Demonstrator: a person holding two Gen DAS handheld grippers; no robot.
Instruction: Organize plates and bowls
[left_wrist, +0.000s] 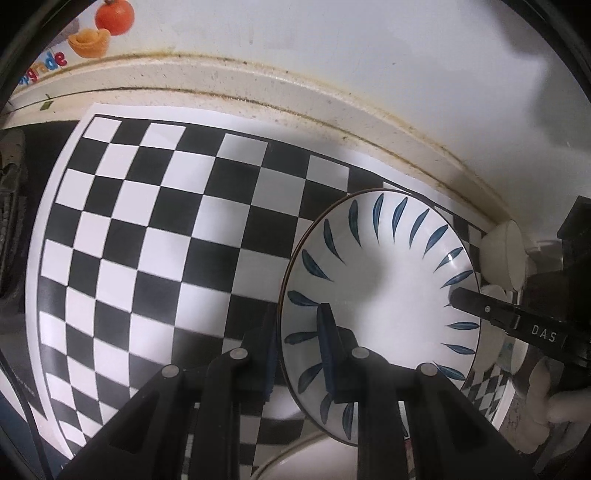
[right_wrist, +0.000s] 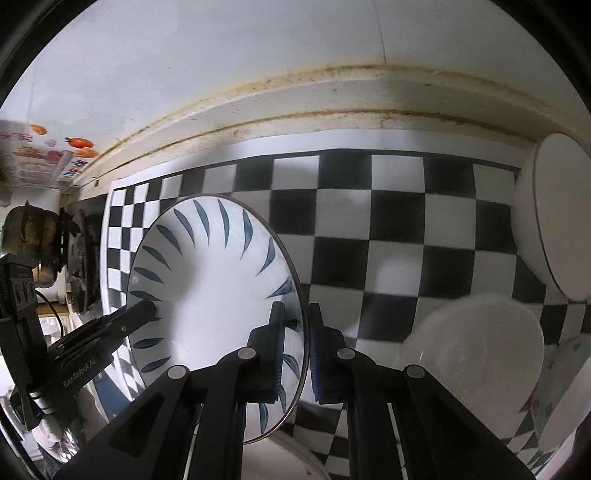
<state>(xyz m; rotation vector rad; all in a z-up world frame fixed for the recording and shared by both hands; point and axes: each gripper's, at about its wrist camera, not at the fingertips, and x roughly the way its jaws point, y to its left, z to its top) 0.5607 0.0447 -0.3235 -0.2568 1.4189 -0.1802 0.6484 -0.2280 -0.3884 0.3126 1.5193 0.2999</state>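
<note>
A white plate with blue leaf marks (left_wrist: 384, 280) is held above the checkered mat (left_wrist: 155, 236) by both grippers. My left gripper (left_wrist: 299, 354) straddles the plate's left rim, one finger over it and one under. My right gripper (right_wrist: 297, 354) straddles the plate (right_wrist: 218, 280) at its right rim the same way. In the left wrist view the right gripper's finger (left_wrist: 491, 310) reaches onto the plate from the right. In the right wrist view the left gripper's finger (right_wrist: 125, 325) reaches onto it from the left.
White bowls stand at the right: one on its side (right_wrist: 550, 221), one upright (right_wrist: 476, 343); the tilted one also shows in the left wrist view (left_wrist: 504, 256). A white dish rim (left_wrist: 295, 458) lies below the plate. A stained ledge and wall run behind. A stove burner (right_wrist: 79, 266) sits left.
</note>
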